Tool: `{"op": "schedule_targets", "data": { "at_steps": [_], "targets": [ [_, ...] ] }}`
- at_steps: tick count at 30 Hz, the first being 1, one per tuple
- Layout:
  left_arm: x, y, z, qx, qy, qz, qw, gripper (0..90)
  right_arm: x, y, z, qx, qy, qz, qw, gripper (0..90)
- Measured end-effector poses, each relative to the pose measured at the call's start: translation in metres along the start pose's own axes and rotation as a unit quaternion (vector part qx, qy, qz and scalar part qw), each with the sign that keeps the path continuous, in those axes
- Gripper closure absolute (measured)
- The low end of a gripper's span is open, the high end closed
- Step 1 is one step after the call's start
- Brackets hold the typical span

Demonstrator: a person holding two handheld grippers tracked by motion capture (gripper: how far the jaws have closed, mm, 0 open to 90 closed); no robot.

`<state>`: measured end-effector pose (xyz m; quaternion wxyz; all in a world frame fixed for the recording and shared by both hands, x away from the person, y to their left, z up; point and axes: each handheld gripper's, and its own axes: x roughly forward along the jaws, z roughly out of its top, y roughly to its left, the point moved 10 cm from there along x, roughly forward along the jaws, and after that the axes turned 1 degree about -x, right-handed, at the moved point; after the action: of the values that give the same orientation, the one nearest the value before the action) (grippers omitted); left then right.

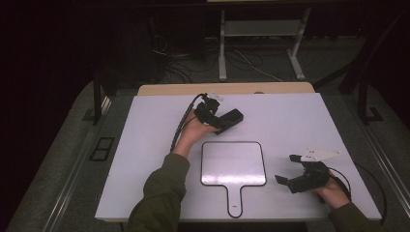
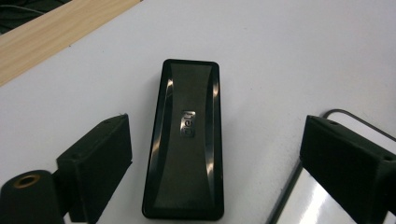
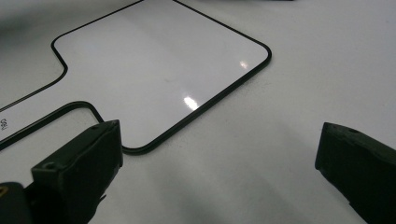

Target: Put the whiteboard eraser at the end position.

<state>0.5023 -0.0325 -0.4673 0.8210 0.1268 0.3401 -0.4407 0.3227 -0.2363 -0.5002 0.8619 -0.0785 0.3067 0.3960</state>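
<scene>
A black whiteboard eraser (image 2: 184, 140) lies flat on the white table, long side pointing away from my left gripper (image 2: 222, 161). The jaws stand open on either side of it, with a gap between each pad and the eraser. In the high view the left gripper (image 1: 212, 113) sits at the table's far middle with the eraser (image 1: 233, 117) just to its right. A small handled whiteboard (image 1: 233, 164) with a black rim lies in the middle near the front. My right gripper (image 1: 287, 169) hovers to its right, open and holding nothing. In the right gripper view, the whiteboard (image 3: 159, 70) lies ahead of the open jaws (image 3: 219, 168).
The white table top (image 1: 300, 121) has a wooden strip (image 1: 159, 89) along its far edge. A corner of the whiteboard (image 2: 317, 205) shows beside the left gripper's right jaw. Beyond the table, cables and a metal stand (image 1: 222, 43) are on the dark floor.
</scene>
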Motion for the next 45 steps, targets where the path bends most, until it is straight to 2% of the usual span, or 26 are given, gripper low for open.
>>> {"op": "schedule_targets", "data": {
  "at_steps": [3, 5, 11, 12, 17, 25, 27, 31, 45],
  "targets": [
    [-0.005, -0.001, -0.005, 0.012, 0.009, 0.002, 0.9999, 3.8, 0.000, 0.000, 0.000, -0.001, -0.001, 0.000, 1.0000, 0.0],
    [-0.008, -0.003, -0.008, 0.009, 0.011, 0.006, 0.9999, 0.0, 0.000, 0.000, 0.000, -0.001, 0.000, -0.001, 1.0000, 0.0],
    [-0.018, -0.012, -0.016, 0.018, 0.012, 0.002, 0.9998, 0.0, 0.000, 0.000, 0.000, 0.000, 0.001, -0.002, 1.0000, 0.0],
    [-0.019, -0.014, -0.018, 0.012, 0.013, 0.003, 0.9998, 0.0, 0.000, 0.000, 0.000, 0.000, 0.000, -0.002, 1.0000, 0.0],
    [-0.029, -0.021, -0.026, 0.008, 0.006, 0.000, 1.0000, 0.0, -0.001, -0.001, 0.000, 0.001, -0.001, -0.003, 1.0000, 0.0],
    [-0.043, -0.031, -0.039, 0.017, -0.003, 0.000, 0.9999, 0.0, -0.001, 0.000, 0.001, 0.001, -0.001, -0.003, 1.0000, 0.0],
    [-0.047, -0.034, -0.043, 0.013, -0.008, 0.001, 0.9999, 0.0, -0.001, -0.001, 0.001, 0.000, -0.001, -0.004, 1.0000, 0.0],
    [-0.053, -0.037, -0.053, 0.019, -0.008, 0.000, 0.9998, 0.0, -0.001, -0.001, 0.000, 0.000, -0.001, -0.005, 1.0000, 0.0],
    [-0.077, -0.048, -0.081, 0.024, -0.023, -0.004, 0.9994, 0.0, -0.001, -0.001, 0.001, 0.000, -0.002, -0.005, 1.0000, 0.0]
  ]
}}
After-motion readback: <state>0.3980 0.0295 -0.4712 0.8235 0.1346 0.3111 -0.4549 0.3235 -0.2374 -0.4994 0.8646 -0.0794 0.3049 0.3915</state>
